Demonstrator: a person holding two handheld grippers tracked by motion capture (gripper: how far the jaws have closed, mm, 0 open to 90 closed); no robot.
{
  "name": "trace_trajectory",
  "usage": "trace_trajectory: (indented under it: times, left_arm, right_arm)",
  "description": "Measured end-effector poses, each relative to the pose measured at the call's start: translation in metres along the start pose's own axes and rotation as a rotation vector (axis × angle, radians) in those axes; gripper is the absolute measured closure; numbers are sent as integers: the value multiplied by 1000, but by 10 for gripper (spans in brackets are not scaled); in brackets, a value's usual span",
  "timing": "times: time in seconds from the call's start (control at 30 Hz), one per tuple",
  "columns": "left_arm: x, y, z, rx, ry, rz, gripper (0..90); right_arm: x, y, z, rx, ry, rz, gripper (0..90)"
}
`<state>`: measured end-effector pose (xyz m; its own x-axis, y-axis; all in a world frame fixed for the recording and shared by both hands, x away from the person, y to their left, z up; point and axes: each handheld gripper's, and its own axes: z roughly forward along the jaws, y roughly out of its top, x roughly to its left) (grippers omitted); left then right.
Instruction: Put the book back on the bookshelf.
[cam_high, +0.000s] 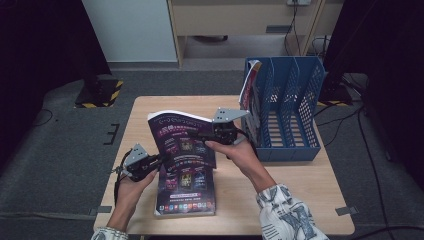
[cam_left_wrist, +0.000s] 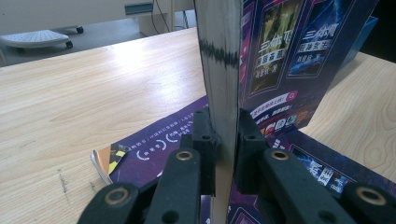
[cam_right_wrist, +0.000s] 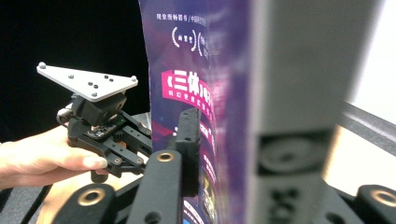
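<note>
Purple magazine (cam_high: 182, 142) lifted upright over counter (cam_high: 280, 190), above a second magazine (cam_high: 187, 192) lying flat. Left tongs (cam_high: 161, 159) clamped on its left edge. Right tongs (cam_high: 202, 134) around its upper right edge; pad contact unclear. Blue file rack (cam_high: 287, 110) at right.

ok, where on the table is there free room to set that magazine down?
Bare wood: left strip of the table, far edge behind the lifted magazine, and near-right corner below the blue file rack. Crowded: centre, with the flat magazine and both tongs.
</note>
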<state>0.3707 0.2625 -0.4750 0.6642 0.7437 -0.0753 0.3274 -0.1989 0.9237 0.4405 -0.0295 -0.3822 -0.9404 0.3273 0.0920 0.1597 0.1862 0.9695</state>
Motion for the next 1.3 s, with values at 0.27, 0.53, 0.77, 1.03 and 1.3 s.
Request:
trace_trajectory:
  times: [0.27, 0.53, 0.77, 1.03, 1.3]
  left_arm:
    - [1, 0, 0, 1, -1, -3, 808]
    - [3, -1, 0, -4, 39, -22, 631]
    - [12, -4, -9, -3, 85, -49, 408]
    - [30, -13, -26, 38, 170, -89, 264]
    - [38, -17, -29, 66, 207, -104, 148]
  right_arm:
    - [0, 0, 2, -5, -13, -12, 808]
    - [5, -2, 1, -34, -51, -33, 823]
    - [11, 2, -5, -68, -55, -32, 824]
    - [10, 9, -10, -80, -89, -25, 824]
    - [6, 14, -18, -110, -144, 0, 825]
